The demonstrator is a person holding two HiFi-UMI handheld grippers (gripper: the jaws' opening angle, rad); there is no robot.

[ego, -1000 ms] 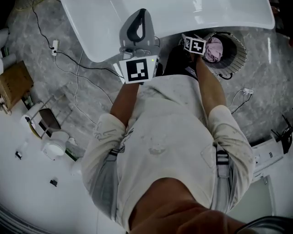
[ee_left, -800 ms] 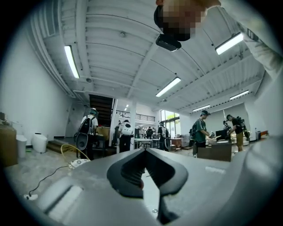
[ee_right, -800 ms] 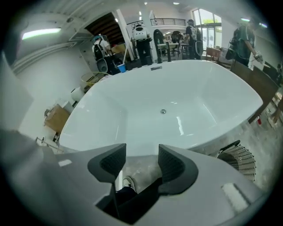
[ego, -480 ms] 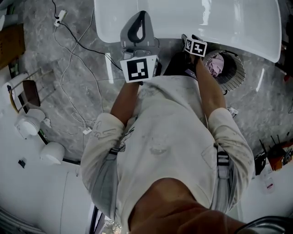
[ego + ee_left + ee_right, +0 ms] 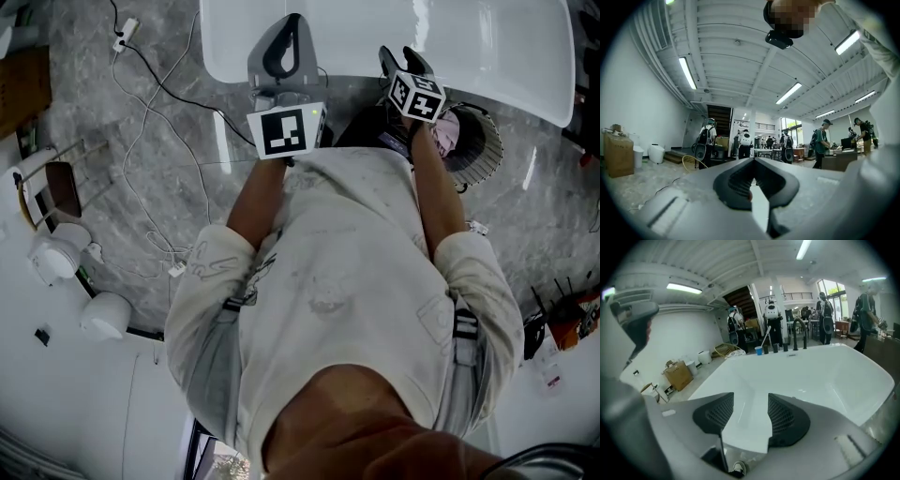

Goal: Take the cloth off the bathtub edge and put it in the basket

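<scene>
The pink cloth (image 5: 449,132) lies inside the round slatted basket (image 5: 489,141) on the floor beside the white bathtub (image 5: 469,47); my right forearm hides part of it. My right gripper (image 5: 401,62) is raised above the basket and points over the tub edge. Its jaws stand open with nothing between them, and the right gripper view shows only the tub basin (image 5: 811,376) through the gap of the right gripper (image 5: 751,397). My left gripper (image 5: 282,52) hovers level at the tub's near edge. In the left gripper view, the left gripper (image 5: 751,160) has its pads meeting at the tips, holding nothing.
Cables (image 5: 150,122) trail over the grey marble floor at the left, near white appliances (image 5: 58,258). Taps (image 5: 798,339) and a blue cup stand on the tub's far rim. A cardboard box (image 5: 678,374) sits by the wall. Several people stand in the hall behind.
My right gripper has lifted up out of the basket, leaving the pink cloth inside, and now points over the tub edge. The left gripper shifted a little with the head view.
</scene>
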